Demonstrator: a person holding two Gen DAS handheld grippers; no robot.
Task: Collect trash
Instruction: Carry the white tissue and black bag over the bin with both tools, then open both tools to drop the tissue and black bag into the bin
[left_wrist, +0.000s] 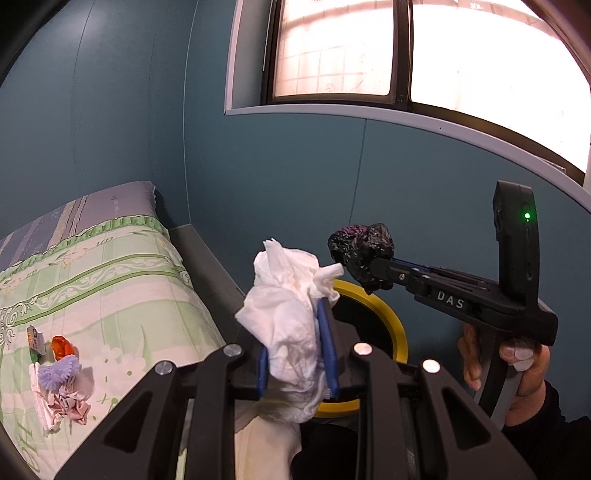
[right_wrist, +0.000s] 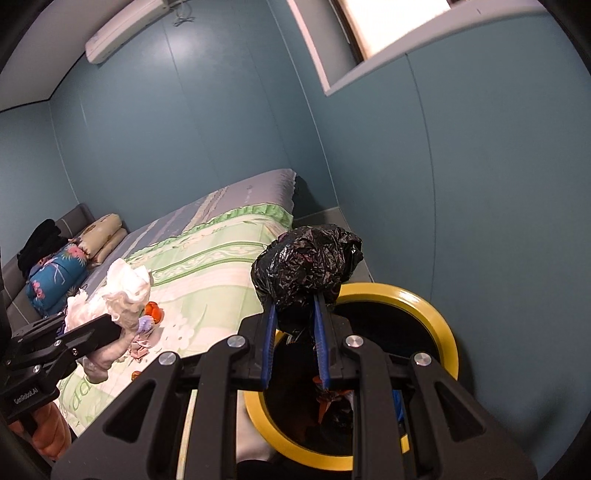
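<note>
My left gripper (left_wrist: 295, 325) is shut on a crumpled white tissue wad (left_wrist: 291, 314), held in the air beside the bed; it also shows in the right wrist view (right_wrist: 122, 295). My right gripper (right_wrist: 293, 314) is shut on a crumpled black plastic bag (right_wrist: 306, 266), held just above a yellow-rimmed bin (right_wrist: 439, 321); the bag also shows in the left wrist view (left_wrist: 360, 251) over the bin (left_wrist: 395, 321). More trash lies on the bed: an orange wrapper (left_wrist: 61, 347), a small packet (left_wrist: 36, 339), a purple frilly piece (left_wrist: 59, 371) and pink crumpled paper (left_wrist: 72, 404).
The bed (left_wrist: 110, 266) with a green floral cover fills the left. Blue walls stand close behind the bin, with a window (left_wrist: 406, 55) above. Pillows (right_wrist: 59, 269) and dark clothes lie at the bed's far end. The bin holds dark trash inside.
</note>
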